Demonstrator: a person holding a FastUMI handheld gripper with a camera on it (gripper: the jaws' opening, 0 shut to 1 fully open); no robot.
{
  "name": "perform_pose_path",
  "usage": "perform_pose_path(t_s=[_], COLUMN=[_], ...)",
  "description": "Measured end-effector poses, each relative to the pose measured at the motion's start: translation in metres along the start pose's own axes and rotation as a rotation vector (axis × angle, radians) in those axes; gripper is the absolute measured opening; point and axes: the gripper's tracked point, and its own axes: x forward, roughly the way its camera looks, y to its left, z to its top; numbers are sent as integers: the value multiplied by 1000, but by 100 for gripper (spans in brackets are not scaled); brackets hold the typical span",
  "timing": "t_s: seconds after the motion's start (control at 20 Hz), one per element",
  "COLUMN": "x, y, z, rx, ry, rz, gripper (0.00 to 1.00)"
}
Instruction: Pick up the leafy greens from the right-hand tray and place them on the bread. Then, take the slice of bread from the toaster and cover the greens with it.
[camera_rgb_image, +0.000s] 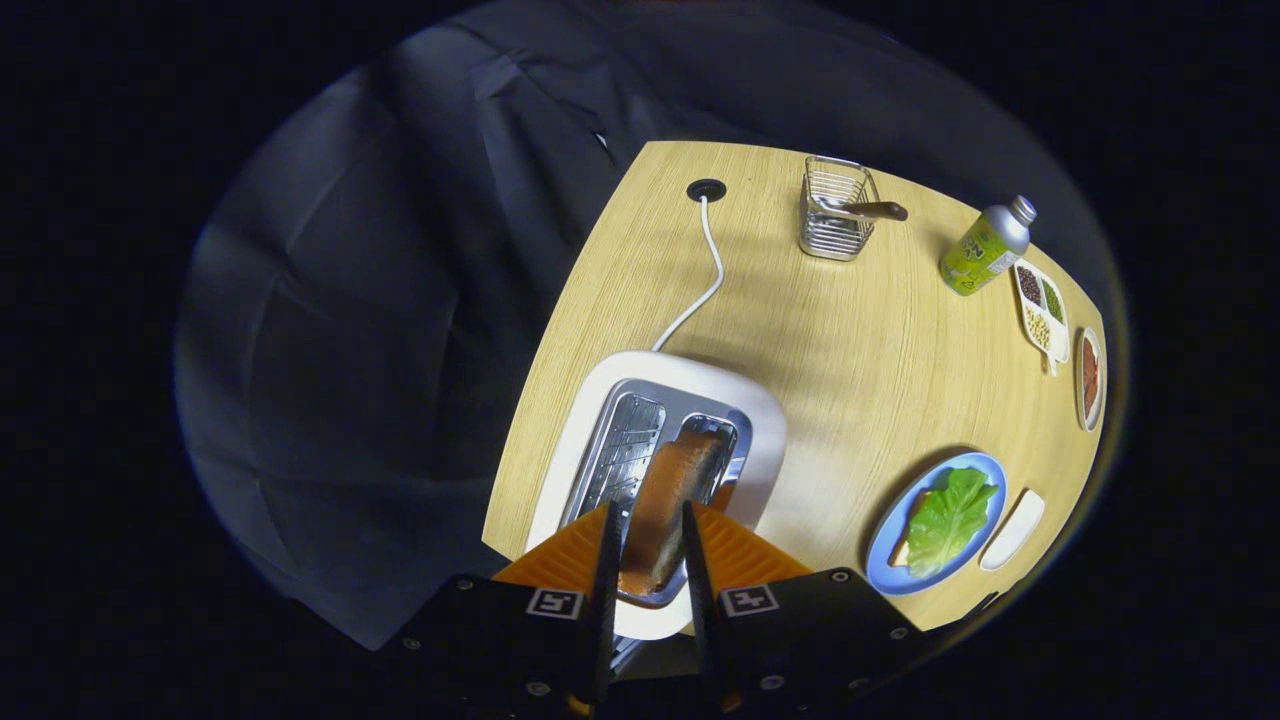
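A toasted bread slice (672, 500) stands on edge in the right slot of the white toaster (765, 430), near the table's front left edge. My gripper (650, 520) is right above the toaster, one finger against each face of the slice, shut on it. The left slot (625, 450) holds nothing. To the right, beyond the toaster, a blue plate (975, 465) carries the leafy greens (948, 518), which lie on another bread slice (902, 553) whose edge peeks out beneath them. A small white tray (1012, 530) sits just right of the plate.
The toaster's white cable (705, 285) runs to a hole (706, 189) at the table's far edge. A wire basket (835, 215) with a wooden-handled tool, a green bottle (985, 250) and two dishes of food (1040, 305) (1090, 378) stand along the far and right sides.
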Motion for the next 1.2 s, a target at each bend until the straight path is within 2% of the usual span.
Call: perform_pose_path(t_s=[0.15, 0.4, 0.95, 1.2], x=[-1, -14, -89, -120], y=[-4, -16, -40, -88], z=[3, 3, -6, -15], rx=[8, 36, 83, 113], ry=[-10, -42, -141, -201], rz=[-5, 34, 248, 282], gripper=[33, 15, 13, 13])
